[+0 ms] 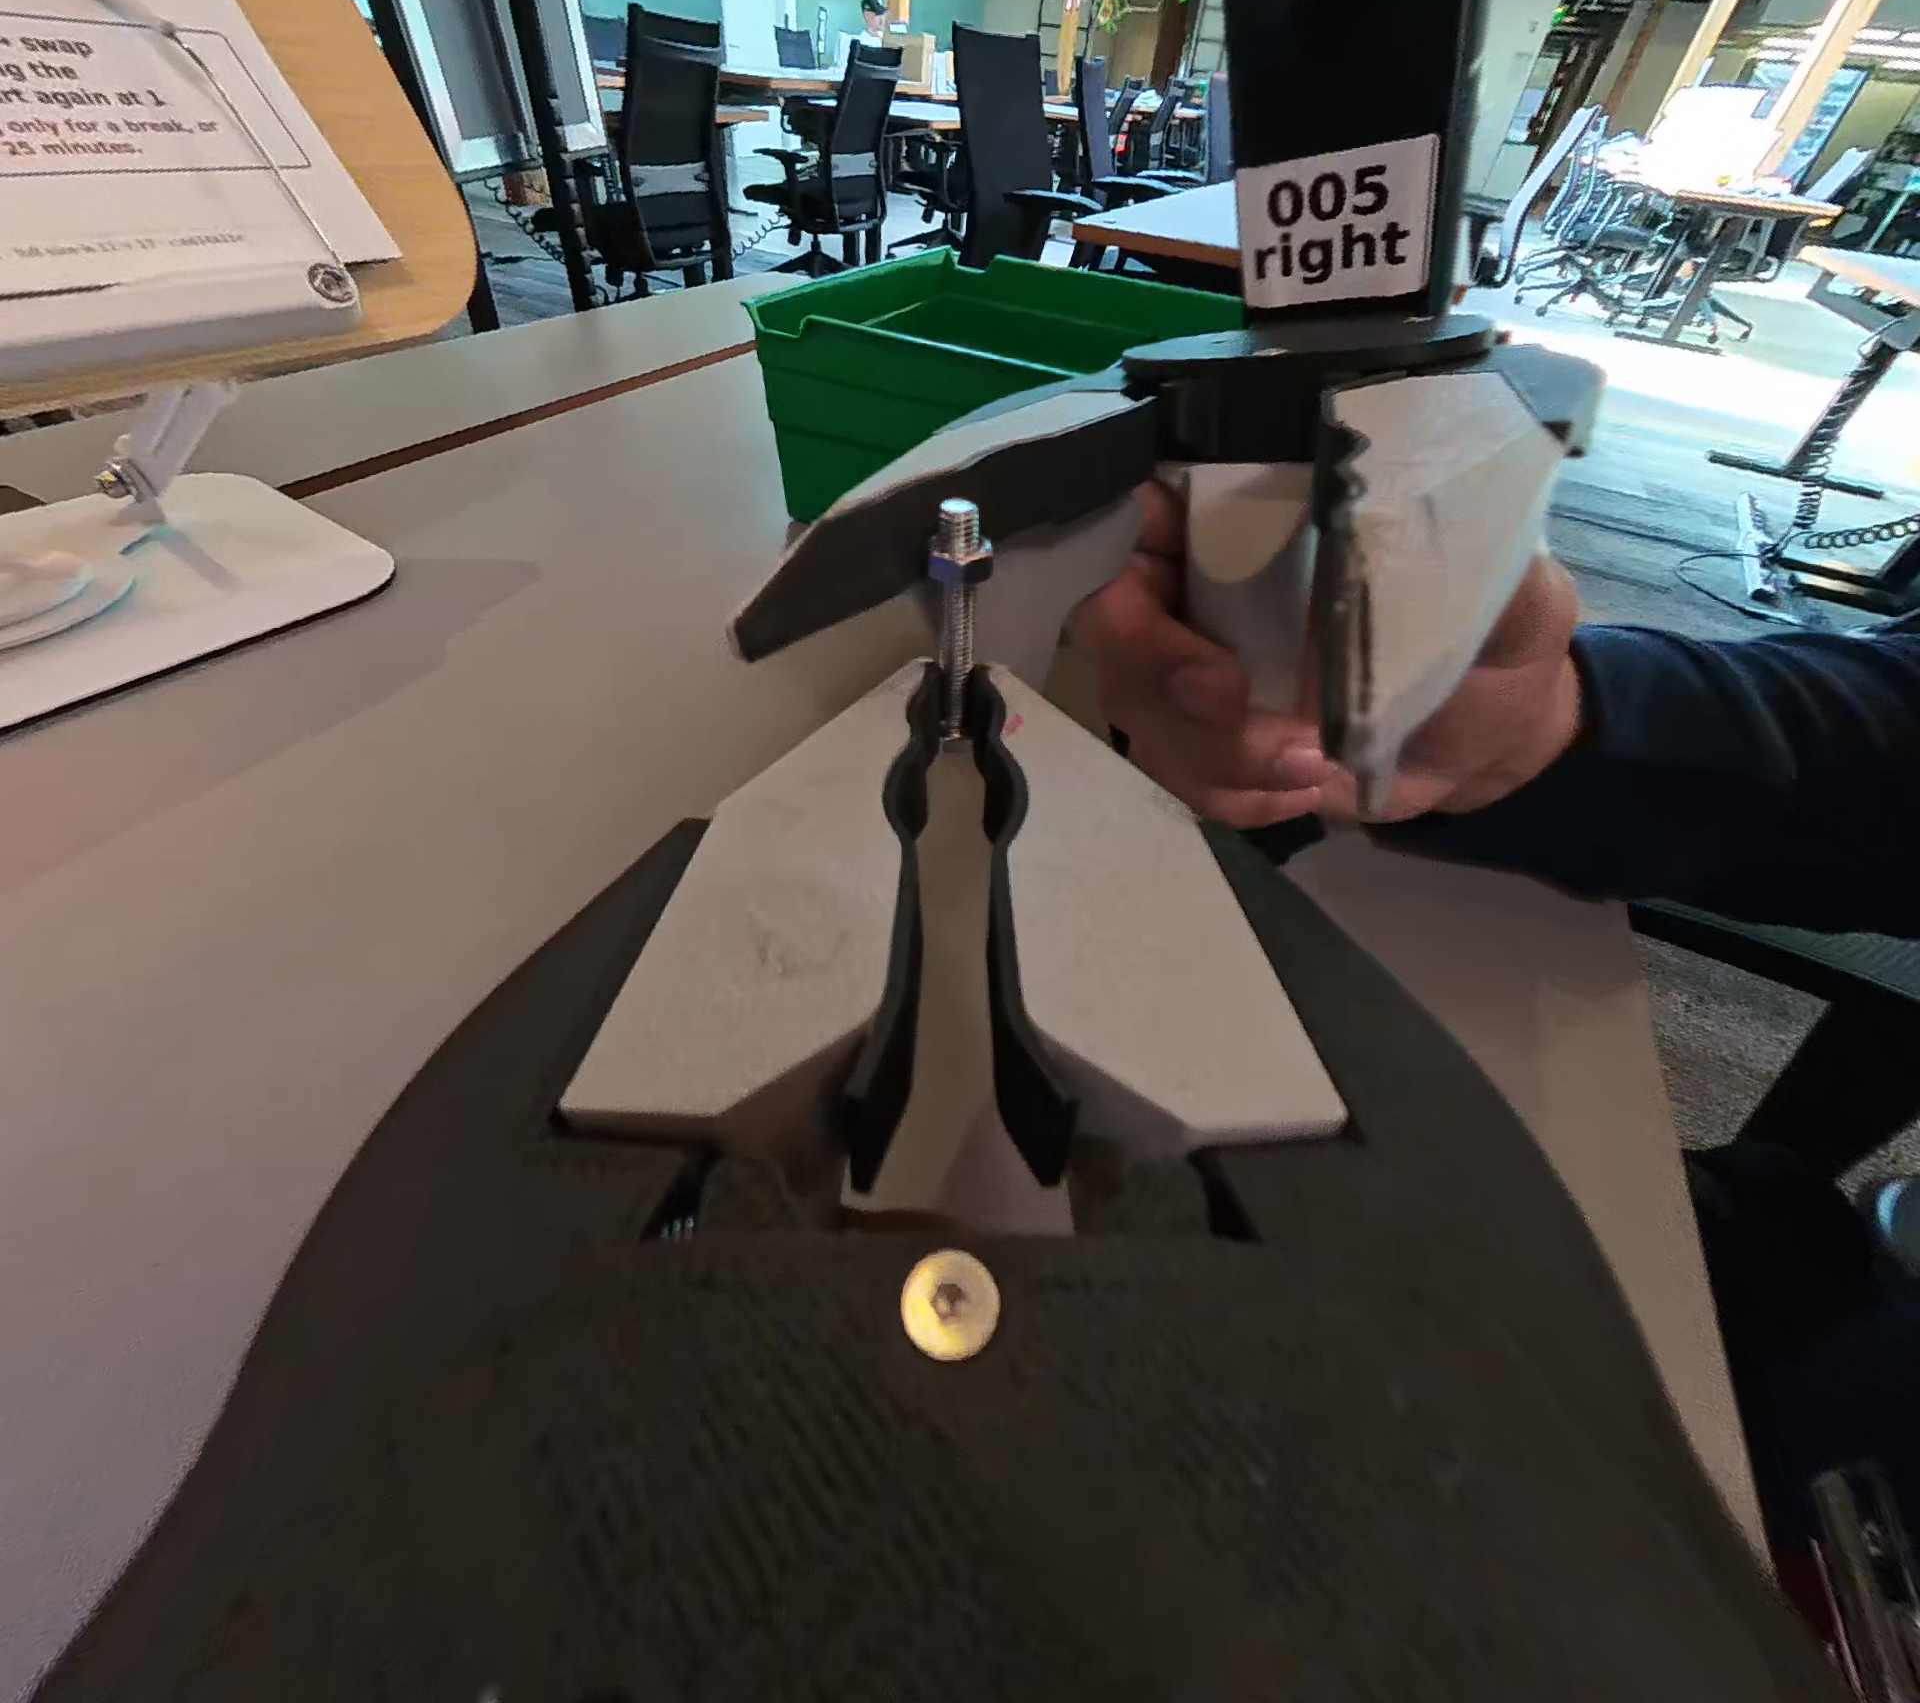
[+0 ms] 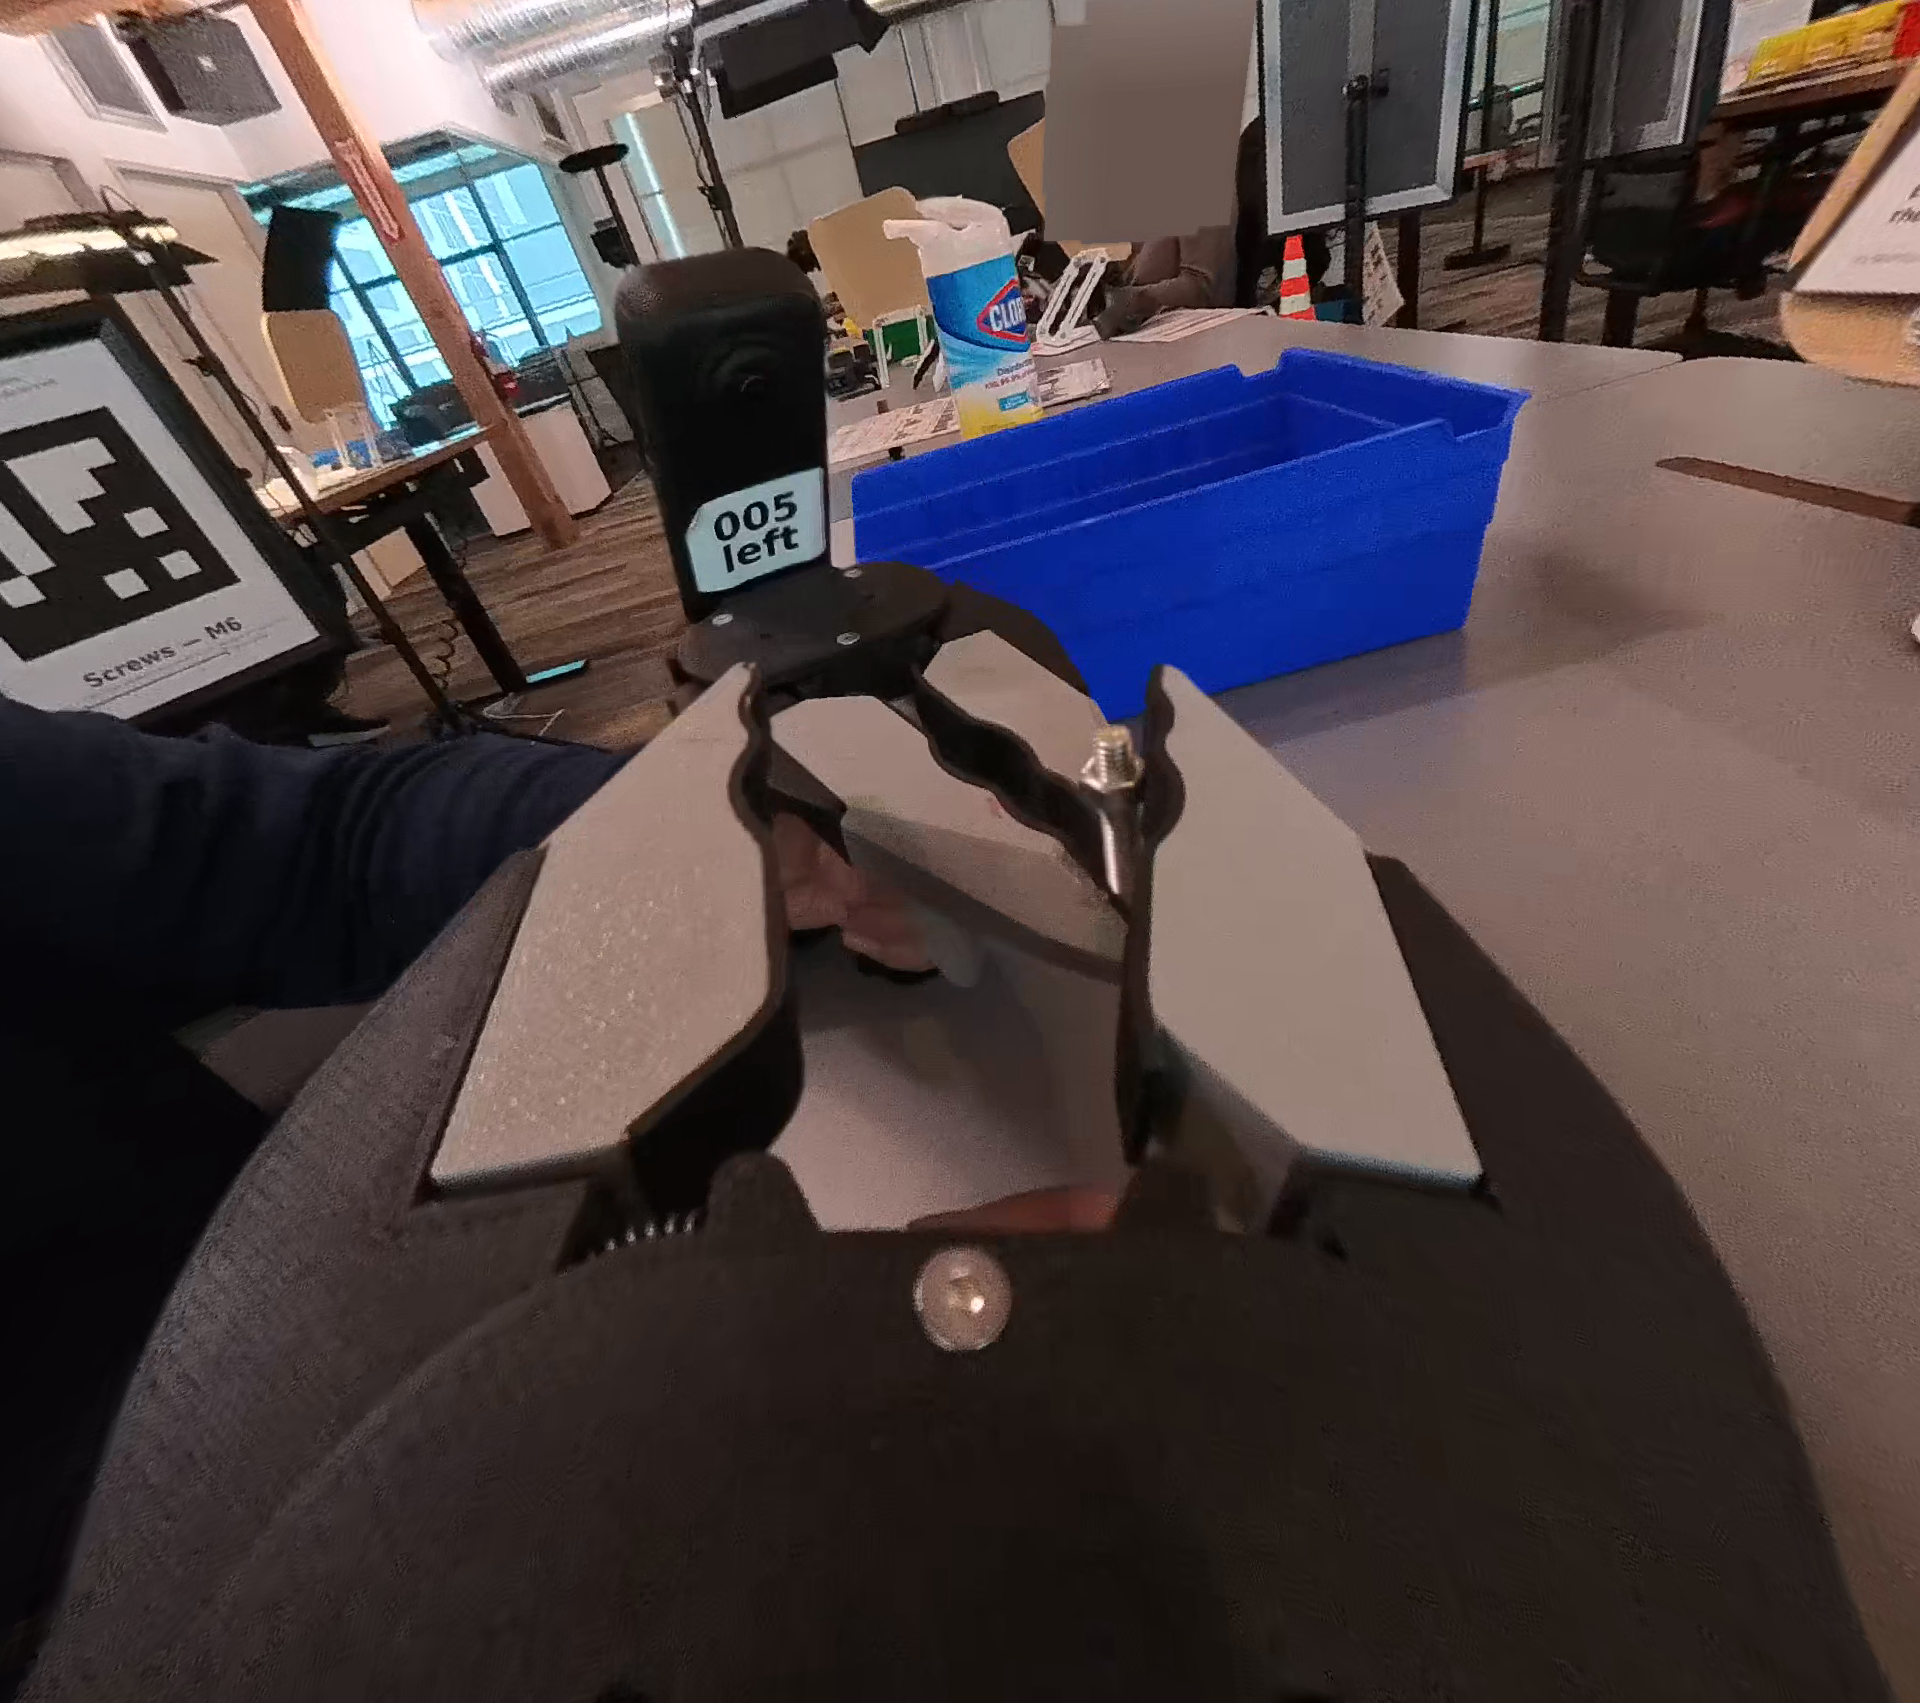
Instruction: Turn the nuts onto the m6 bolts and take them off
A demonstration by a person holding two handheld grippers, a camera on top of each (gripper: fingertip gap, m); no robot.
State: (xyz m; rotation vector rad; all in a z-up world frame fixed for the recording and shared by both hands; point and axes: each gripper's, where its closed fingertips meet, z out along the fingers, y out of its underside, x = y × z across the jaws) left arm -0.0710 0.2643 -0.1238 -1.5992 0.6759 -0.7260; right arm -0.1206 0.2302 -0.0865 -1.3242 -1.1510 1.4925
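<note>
My left gripper (image 1: 951,708) is shut on the lower end of a silver M6 bolt (image 1: 954,625) and holds it upright above the grey table (image 1: 312,874). A silver nut (image 1: 961,554) sits on the thread near the bolt's top. My right gripper (image 2: 956,697) is open, its fingers spread wide. The bolt (image 2: 1120,822) and nut (image 2: 1103,778) stand just inside its right finger (image 2: 1247,905), and I cannot tell if they touch. In the left wrist view the right gripper (image 1: 831,583) reaches in behind the bolt, held by a hand (image 1: 1195,677).
A green bin (image 1: 883,365) stands behind the bolt. A blue bin (image 2: 1195,531) stands across the table, with a wipes canister (image 2: 982,323) behind it. A paper stand (image 1: 156,199) is at the left. A marker sign (image 2: 104,510) stands beside the table. There is about 6 cm between the tips of the two grippers.
</note>
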